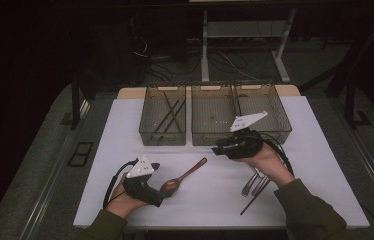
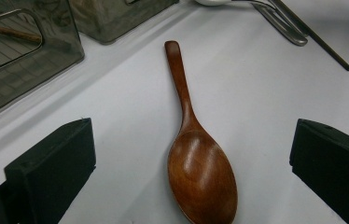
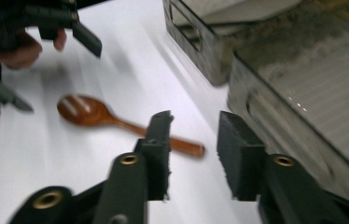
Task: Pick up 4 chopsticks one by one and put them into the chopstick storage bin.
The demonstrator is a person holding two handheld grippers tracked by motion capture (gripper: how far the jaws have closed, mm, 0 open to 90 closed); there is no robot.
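A brown wooden spoon [image 1: 182,177] lies on the white table, bowl toward me and handle pointing away to the right. My left gripper [image 1: 160,186] rests low at the front left with its jaws open wide on either side of the spoon's bowl [image 2: 203,179], not touching it. My right gripper [image 1: 219,149] hovers in front of the trays, pointing left. In the right gripper view its jaws [image 3: 194,116] stand a little apart with nothing between them, and the spoon [image 3: 86,112] lies beyond them, its handle end partly hidden behind one jaw.
Two mesh trays stand at the back: the left tray [image 1: 162,135] holds dark chopsticks [image 1: 171,114], and the right tray [image 1: 275,134] is divided. Metal cutlery [image 1: 252,182] and a black chopstick [image 1: 255,197] lie by my right wrist. The table's front edge [image 1: 215,225] is near my forearms.
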